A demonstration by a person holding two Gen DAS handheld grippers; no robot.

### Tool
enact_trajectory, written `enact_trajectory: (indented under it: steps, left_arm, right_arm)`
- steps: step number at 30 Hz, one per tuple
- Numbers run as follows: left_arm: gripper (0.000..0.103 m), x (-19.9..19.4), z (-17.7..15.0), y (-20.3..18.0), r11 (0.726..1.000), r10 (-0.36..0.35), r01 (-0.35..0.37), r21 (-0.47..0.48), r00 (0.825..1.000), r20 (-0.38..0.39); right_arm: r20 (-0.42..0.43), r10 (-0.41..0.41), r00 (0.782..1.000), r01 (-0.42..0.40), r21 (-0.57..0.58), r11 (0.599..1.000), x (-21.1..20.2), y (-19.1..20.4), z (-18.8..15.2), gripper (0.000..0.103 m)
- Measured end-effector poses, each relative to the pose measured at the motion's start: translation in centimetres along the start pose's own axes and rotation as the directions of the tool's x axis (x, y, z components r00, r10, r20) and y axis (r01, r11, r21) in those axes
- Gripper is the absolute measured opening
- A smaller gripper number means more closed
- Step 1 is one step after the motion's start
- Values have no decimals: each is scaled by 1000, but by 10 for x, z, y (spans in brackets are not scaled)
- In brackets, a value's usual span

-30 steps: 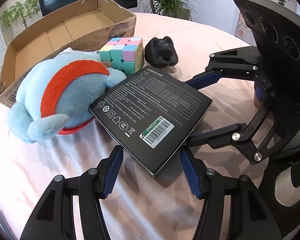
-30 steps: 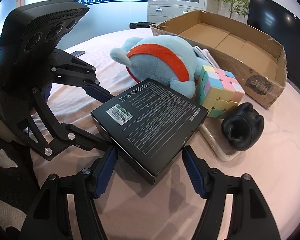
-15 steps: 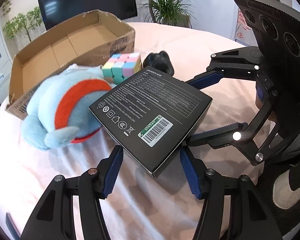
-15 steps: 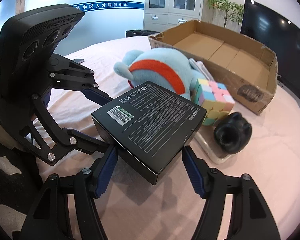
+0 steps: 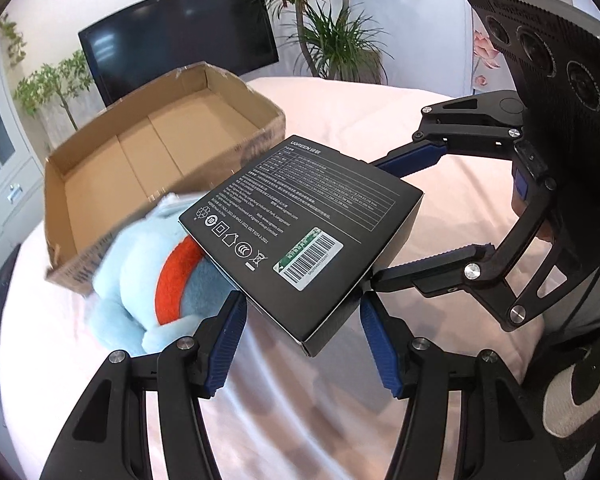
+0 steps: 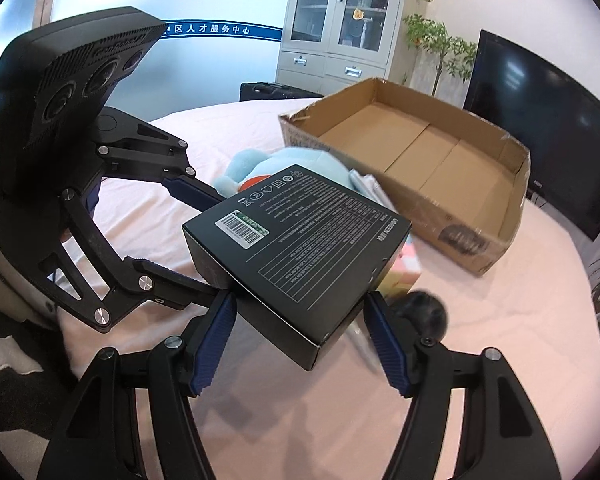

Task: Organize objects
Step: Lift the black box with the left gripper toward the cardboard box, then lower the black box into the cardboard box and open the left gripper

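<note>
A: Black box off the surface, carried between both claws. Left claw clamped on the near corner, pads on two adjoining sides. Right claw clamped likewise on the opposite corner.

B: Confirmed from the right wrist. Box roughly level, barcode label up. Clear of the blue plush toy below; pastel cube and small black object partly hidden behind it.

A: Destination likely the cardboard tray, open and empty, just beyond the toy.

B: Advice for the carry: keep both claws at matched height, same pace. Corner grips only, so any twist between hands could pop the box loose.

A: Noted. Pass well above the toy and over the tray's near wall before lowering. No squeezing harder; thin carton sides may dent.

B: Set flat on the tray floor, then release both claws together. Uneven release risks tipping.
</note>
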State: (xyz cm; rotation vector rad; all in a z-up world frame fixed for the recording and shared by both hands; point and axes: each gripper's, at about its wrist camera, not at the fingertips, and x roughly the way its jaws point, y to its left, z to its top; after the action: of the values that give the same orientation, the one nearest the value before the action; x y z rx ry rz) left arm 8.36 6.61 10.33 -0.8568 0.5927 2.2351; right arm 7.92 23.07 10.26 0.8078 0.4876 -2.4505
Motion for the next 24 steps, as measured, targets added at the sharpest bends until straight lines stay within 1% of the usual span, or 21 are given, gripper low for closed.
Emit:
enact_trajectory:
  steps: [7, 13, 19, 24]
  left_arm:
    - [57, -16, 21, 12, 999, 38, -40, 20, 997, 62]
    - [57, -16, 41, 29, 996, 77, -81, 43, 993, 90]
    - [57, -11, 65, 56, 991, 109, -116, 59, 988, 110]
    - [57, 4, 87, 88, 988, 124, -133, 74, 986, 115]
  right_arm:
    - [43, -45, 998, 46, -22, 999, -6, -12, 21, 64]
    - [75, -94, 993, 98, -52, 994, -4, -21, 41, 64]
    - [108, -110, 988, 117, -57, 992, 8, -40, 67, 64]
    - [126, -123, 984, 132, -64, 989, 28, -58, 90, 64]
